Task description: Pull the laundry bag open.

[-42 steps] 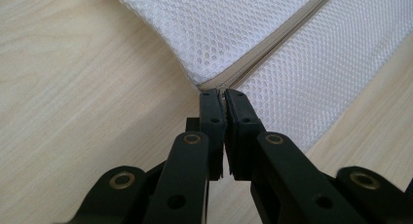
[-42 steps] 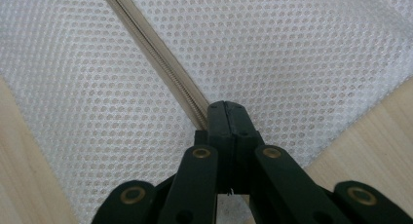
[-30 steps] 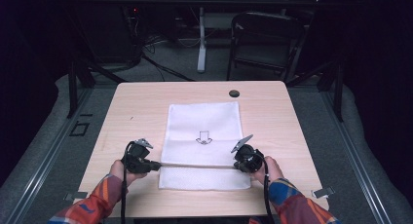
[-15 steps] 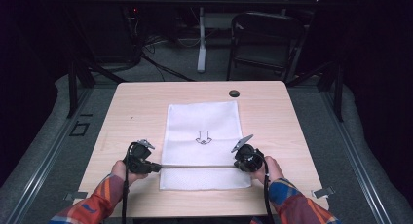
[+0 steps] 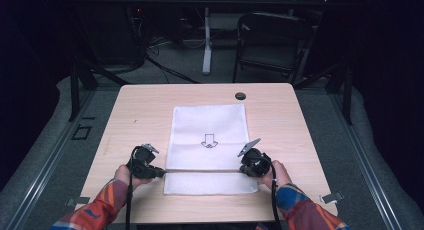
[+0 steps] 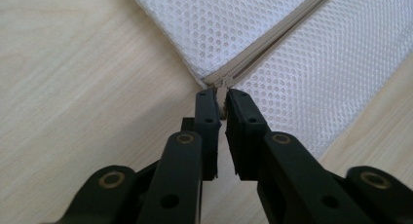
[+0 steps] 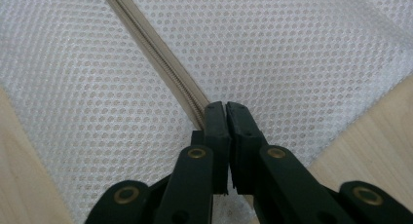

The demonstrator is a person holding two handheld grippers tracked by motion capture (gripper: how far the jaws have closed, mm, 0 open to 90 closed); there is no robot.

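White mesh zip bag (image 5: 209,140) on wooden table (image 5: 135,115), lower centre of the high view, a gripper at each end of its zip.

Left gripper (image 6: 220,95): jaws just eased apart to a thin gap, tips at the zip's end (image 6: 221,82) at the bag's corner; a pinch on the pull is possible but hard to judge. Right gripper (image 7: 226,107): jaws nearly pressed together on the zip tape (image 7: 160,58), also just loosening. The high view adds an arrow print (image 5: 208,140), a table grommet (image 5: 240,95) and patterned sleeves cut off at the bottom edge; mesh weave shows in the gripper views.
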